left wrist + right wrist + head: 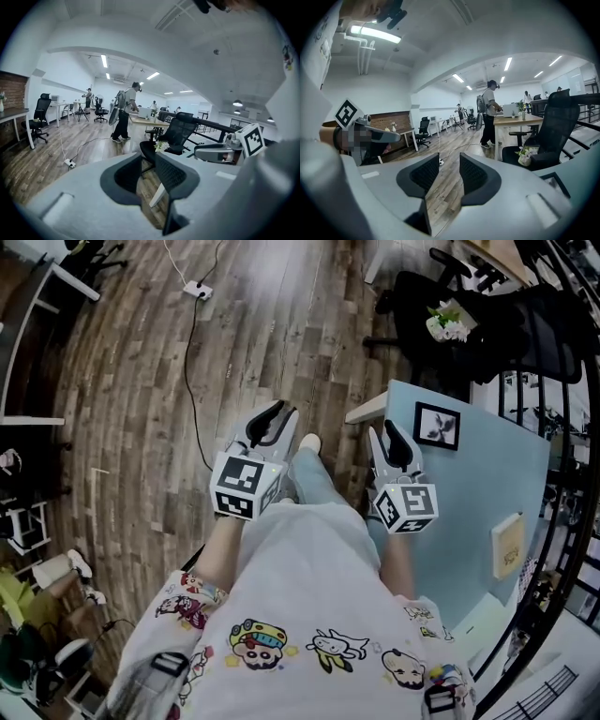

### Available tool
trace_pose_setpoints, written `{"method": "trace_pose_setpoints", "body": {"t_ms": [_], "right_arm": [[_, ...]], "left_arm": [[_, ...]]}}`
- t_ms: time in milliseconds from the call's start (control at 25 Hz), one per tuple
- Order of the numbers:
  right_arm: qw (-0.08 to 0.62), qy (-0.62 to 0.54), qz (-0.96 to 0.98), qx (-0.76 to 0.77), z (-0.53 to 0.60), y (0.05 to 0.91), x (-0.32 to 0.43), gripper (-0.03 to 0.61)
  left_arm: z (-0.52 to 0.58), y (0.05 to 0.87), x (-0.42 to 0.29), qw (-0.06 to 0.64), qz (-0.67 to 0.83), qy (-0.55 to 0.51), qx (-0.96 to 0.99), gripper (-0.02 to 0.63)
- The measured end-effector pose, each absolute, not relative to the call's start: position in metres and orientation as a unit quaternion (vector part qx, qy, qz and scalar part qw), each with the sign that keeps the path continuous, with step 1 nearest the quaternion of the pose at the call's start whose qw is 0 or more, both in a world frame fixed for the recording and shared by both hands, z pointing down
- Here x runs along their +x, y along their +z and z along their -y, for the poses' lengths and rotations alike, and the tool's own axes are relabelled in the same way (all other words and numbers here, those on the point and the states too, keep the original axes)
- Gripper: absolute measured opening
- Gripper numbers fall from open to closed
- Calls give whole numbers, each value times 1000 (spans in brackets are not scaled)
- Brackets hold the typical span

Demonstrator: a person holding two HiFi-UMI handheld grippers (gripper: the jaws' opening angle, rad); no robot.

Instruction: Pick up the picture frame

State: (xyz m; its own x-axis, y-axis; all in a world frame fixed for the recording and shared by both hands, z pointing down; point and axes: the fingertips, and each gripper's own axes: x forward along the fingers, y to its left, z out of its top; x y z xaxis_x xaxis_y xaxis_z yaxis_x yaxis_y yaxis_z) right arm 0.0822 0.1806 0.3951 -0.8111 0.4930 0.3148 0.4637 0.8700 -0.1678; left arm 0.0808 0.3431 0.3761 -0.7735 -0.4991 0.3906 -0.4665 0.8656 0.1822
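Observation:
The picture frame (437,425), black with a white mat and a dark print, lies flat near the far corner of the light blue table (469,512). My right gripper (384,432) hovers just left of that corner, a short way from the frame, its jaws open and empty. My left gripper (272,413) is further left, over the wooden floor, also open with nothing in it. In the left gripper view the left gripper (147,161) shows only floor through its gap. The right gripper view shows the same floor between the jaws of the right gripper (449,164).
A black office chair (441,296) with a bunch of white flowers (448,320) stands beyond the table. A pale yellow book (507,545) lies on the table's right side. A power strip (198,289) and cable cross the floor. People stand at desks far off.

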Motion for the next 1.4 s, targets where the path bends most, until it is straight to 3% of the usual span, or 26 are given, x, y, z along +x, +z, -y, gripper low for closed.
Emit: {"method": "trace_pose_setpoints", "body": {"t_ms": [560,1400], "right_arm": [[155,79,967,-185,-130,380,-25,189],[105,152,978,97,20,373,-29,224]], "left_arm": [[-296,359,-42,209,925,-16,316,121],[-115,351,-133,197,800,35,566,141]]}}
